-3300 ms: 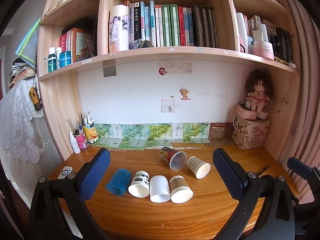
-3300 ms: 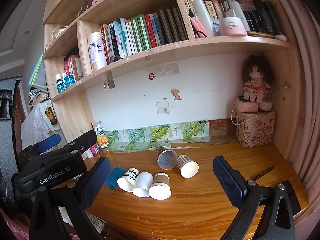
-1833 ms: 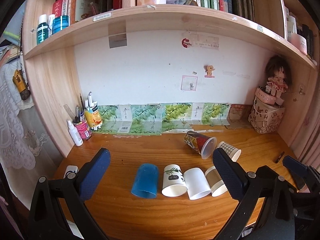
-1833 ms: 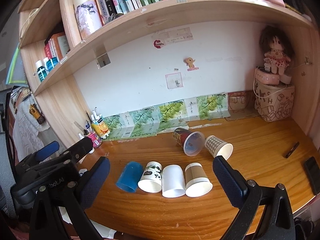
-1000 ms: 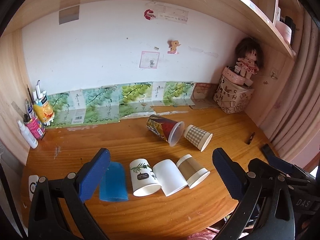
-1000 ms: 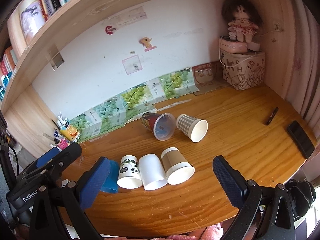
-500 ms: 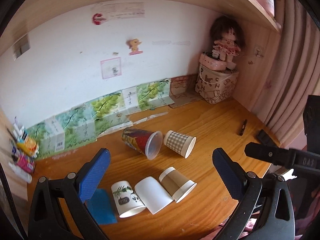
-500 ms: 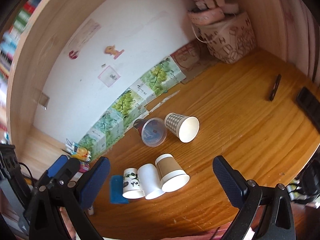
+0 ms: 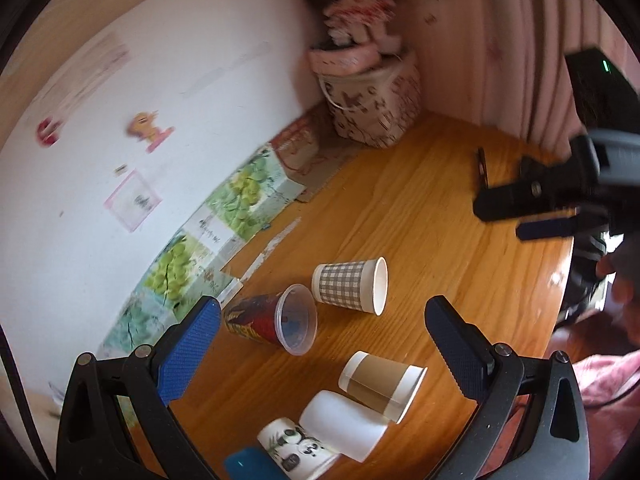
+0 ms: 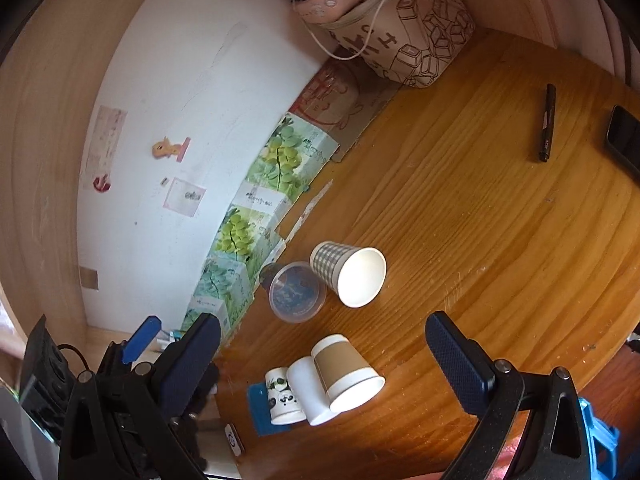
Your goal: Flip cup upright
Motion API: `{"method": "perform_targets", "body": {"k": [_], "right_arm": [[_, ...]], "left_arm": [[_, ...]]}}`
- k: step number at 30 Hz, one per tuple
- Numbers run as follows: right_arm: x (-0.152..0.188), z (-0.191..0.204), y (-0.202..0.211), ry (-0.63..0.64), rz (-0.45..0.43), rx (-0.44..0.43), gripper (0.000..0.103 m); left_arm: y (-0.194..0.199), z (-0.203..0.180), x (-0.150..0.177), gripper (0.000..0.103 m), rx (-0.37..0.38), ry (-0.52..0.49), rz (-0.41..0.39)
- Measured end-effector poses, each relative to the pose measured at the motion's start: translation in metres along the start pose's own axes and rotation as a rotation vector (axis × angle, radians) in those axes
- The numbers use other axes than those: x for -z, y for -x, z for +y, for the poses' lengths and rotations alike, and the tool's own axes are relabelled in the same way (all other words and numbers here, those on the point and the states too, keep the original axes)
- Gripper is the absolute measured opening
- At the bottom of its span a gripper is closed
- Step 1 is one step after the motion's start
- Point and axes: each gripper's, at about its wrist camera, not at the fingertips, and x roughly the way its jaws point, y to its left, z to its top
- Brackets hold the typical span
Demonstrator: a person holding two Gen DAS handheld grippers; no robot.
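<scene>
Right wrist view: right gripper (image 10: 322, 360), jaws spread, is hovering above the brown-banded cup (image 10: 346, 376) lying beside the checked cup (image 10: 348, 276); should pinch mid-wall gently.

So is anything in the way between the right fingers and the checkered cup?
Nothing visible blocks it. The checkered cup lies on its side beyond the open right gripper, but the brown-banded cup lies nearer, just below that path, and the clear plastic cup sits right beside it.
</scene>
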Motion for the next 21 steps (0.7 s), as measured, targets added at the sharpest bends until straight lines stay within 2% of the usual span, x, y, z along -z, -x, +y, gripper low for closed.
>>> {"method": "perform_targets", "body": {"k": [4, 9, 15, 21], "right_arm": [[-0.01, -0.008, -0.006, -0.035, -0.017, -0.008, 0.103], [-0.018, -0.022, -0.011, -0.077, -0.053, -0.01, 0.103], [-0.016, -0.039, -0.012, -0.106, -0.1, 0.02, 0.103], [-0.009, -0.054, -0.012, -0.128, -0.12, 0.031, 0.103]], "left_arm": [[-0.031, -0.01, -0.008, 0.102, 0.027, -0.134, 0.077], [-0.067, -0.019, -0.016, 0.102, 0.062, -0.246, 0.163], [-0.11, -0.027, -0.018, 0.102, 0.104, -0.307, 0.274], [-0.141, -0.033, -0.019, 0.102, 0.108, -0.338, 0.34]]}}
